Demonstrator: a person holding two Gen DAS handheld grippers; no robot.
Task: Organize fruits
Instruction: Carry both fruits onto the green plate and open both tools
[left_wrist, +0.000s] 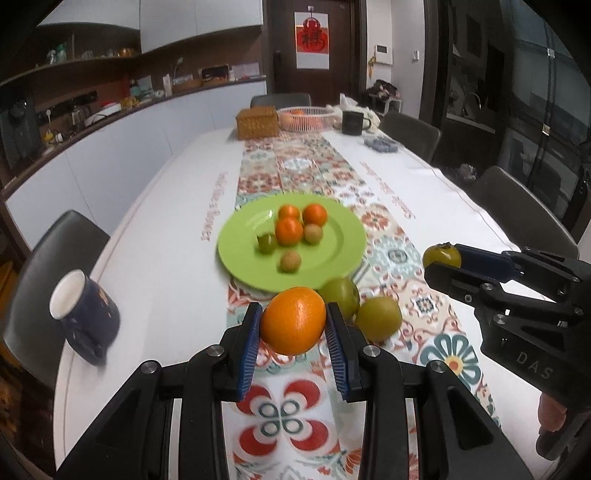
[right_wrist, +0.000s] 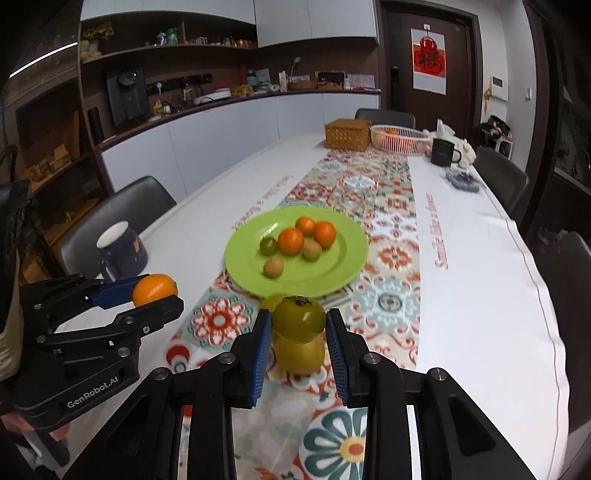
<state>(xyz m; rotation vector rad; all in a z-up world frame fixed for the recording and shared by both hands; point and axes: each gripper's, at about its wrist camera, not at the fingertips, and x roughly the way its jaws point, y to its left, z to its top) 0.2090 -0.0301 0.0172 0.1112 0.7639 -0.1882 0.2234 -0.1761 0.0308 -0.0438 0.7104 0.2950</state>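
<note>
Left gripper: pads pinching orange at its sides, held above the runner.
Right gripper: pads pinching green tomato, dark calyx on top.
Slip risk: round, smooth skins; possible roll-out if grip loosens.
Collision risk: two green fruits just beyond the orange; possible knock.
Green plate: ahead on runner, holding small oranges and brownish fruits; crowded centre.
</note>
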